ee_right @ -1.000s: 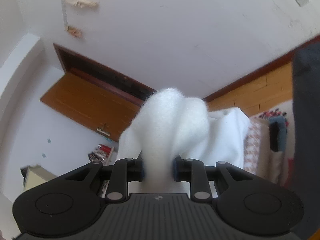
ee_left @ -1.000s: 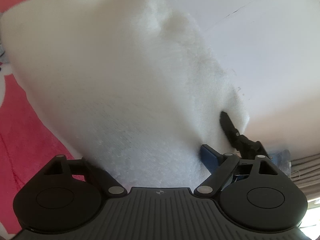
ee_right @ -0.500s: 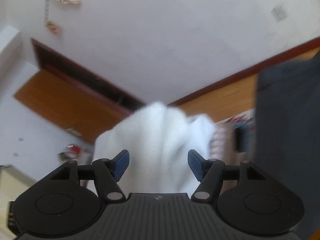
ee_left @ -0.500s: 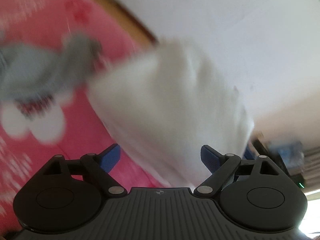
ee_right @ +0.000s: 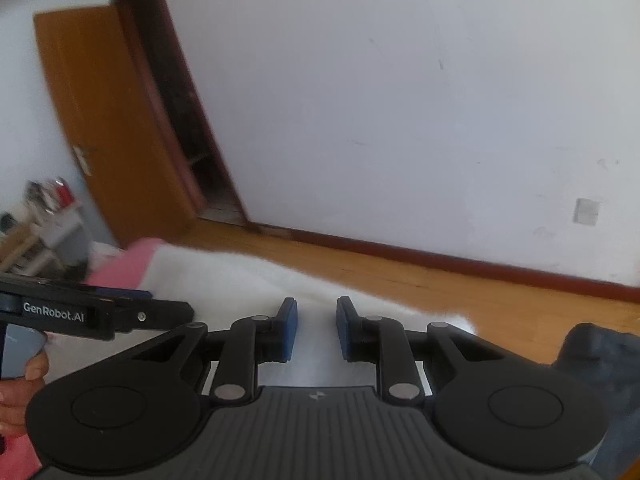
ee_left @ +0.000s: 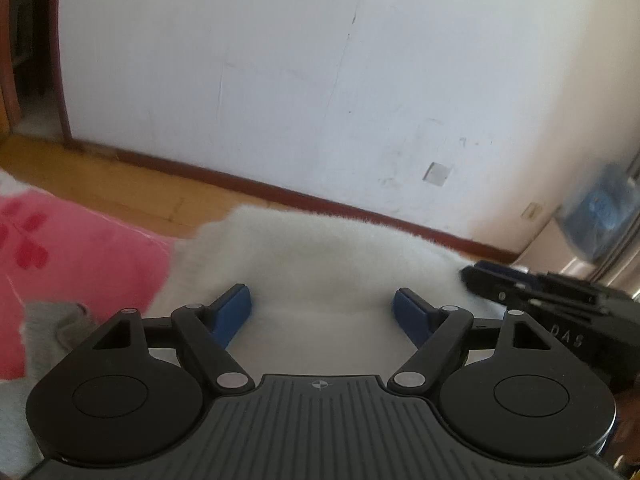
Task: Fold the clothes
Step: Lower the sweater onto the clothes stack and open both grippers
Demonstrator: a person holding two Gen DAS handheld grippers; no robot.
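Lying under both gripper (ee_left: 322, 312) heads: fluffy white garment (ee_left: 320, 248).

The right gripper (ee_right: 316, 328) hangs over a fluffy white garment (ee_right: 240, 280) spread flat below it. Its jaws have just been closing and now stand a narrow gap apart, with the blue pads (ee_right: 289, 328) clear of the fabric. From the left edge the left gripper (ee_right: 120, 314) reaches in over the garment, a hand (ee_right: 20, 392) beneath it. Pink bedding (ee_right: 120, 268) shows beside the garment, a wooden floor (ee_right: 440, 284) beyond, and an open wooden door (ee_right: 108, 128) against the white wall.
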